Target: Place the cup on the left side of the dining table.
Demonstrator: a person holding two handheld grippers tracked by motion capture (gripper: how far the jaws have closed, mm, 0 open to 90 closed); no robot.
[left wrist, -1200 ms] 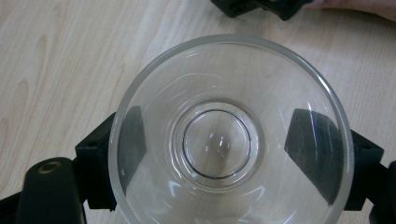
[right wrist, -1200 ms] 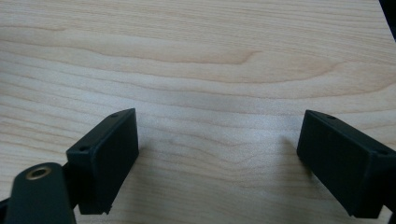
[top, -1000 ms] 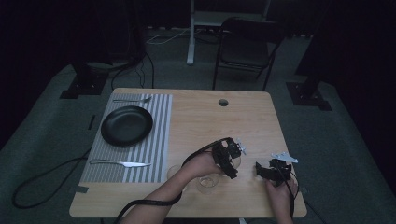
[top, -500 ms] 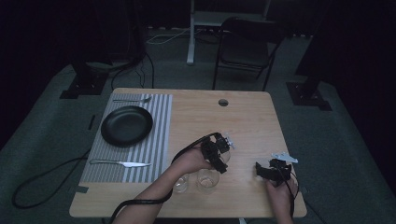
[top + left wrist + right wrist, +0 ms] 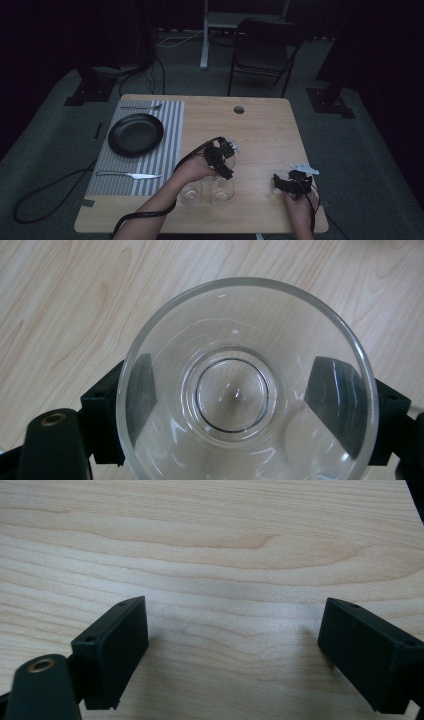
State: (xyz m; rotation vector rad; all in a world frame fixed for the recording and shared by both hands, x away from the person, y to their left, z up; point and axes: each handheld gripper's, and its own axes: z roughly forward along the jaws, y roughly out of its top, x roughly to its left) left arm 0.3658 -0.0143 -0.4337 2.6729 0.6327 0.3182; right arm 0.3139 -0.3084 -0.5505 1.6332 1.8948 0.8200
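Observation:
My left gripper is shut on a clear drinking glass; I look down into its mouth, and its pads press on the wall from both sides. In the high view the left gripper hovers near the table's front middle, with that glass just below it. A second clear glass stands close beside it on the left. At the front right, my right gripper rests low; its jaws are open over bare wood, with nothing between them.
A striped placemat on the left of the wooden table holds a black plate, a knife in front and a fork behind. A cable hole lies near the far edge. A chair stands beyond.
My left hand has carried its gripper and the glass leftward, ending close beside the second glass. The right gripper has stayed where it was.

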